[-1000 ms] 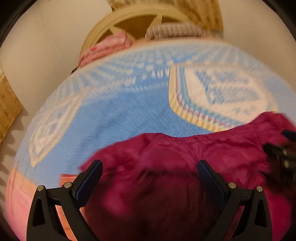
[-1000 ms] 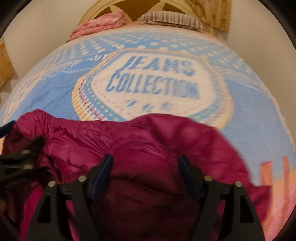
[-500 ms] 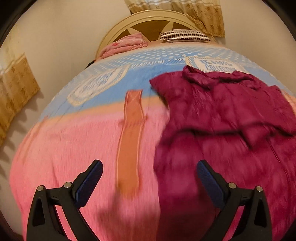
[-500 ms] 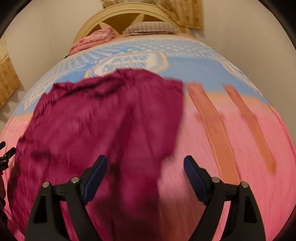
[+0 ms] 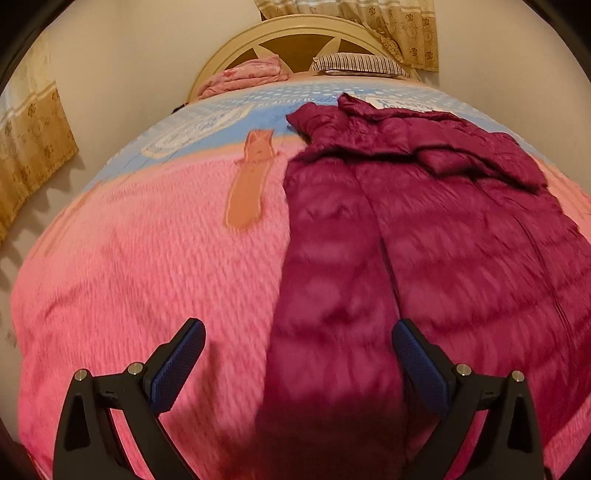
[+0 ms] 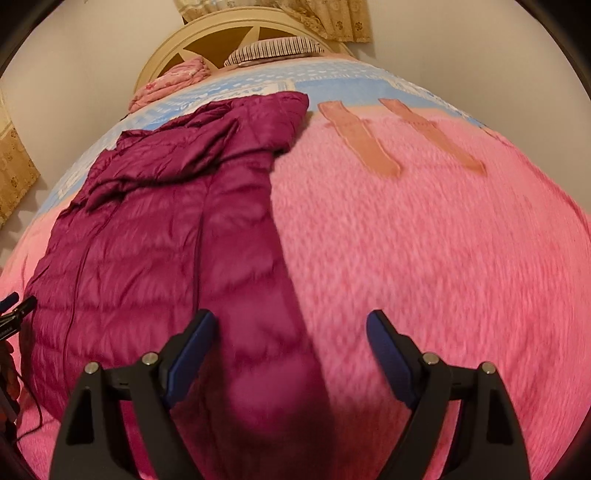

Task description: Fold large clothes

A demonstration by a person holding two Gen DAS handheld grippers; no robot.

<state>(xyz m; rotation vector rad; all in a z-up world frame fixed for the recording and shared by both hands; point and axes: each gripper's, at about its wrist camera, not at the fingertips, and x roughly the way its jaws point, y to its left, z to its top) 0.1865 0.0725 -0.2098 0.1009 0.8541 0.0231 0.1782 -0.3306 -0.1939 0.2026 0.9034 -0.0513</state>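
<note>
A magenta quilted jacket [image 5: 424, 240] lies spread lengthwise on the bed, its crumpled collar end toward the headboard. In the right wrist view the jacket [image 6: 155, 229] fills the left half. A sleeve strip runs down each side toward the cameras. My left gripper [image 5: 298, 328] hovers open over the jacket's left sleeve strip, with no cloth between its blue pads. My right gripper [image 6: 291, 317] hovers open over the right sleeve strip and the jacket's right edge. The left gripper's tip [image 6: 14, 306] shows at the left edge of the right wrist view.
The bed has a pink and blue blanket [image 5: 140, 280] with orange stripes [image 6: 360, 136]. At the cream headboard [image 5: 295, 33] lie a striped pillow [image 5: 358, 66] and folded pink cloth [image 5: 243, 77]. Patterned curtains [image 5: 402, 33] hang behind and at the left [image 5: 29, 155].
Both grippers have drawn back from the jacket's collar end to the near end of the bed. The jacket, bunched before, now lies stretched out flat. Both stay open.
</note>
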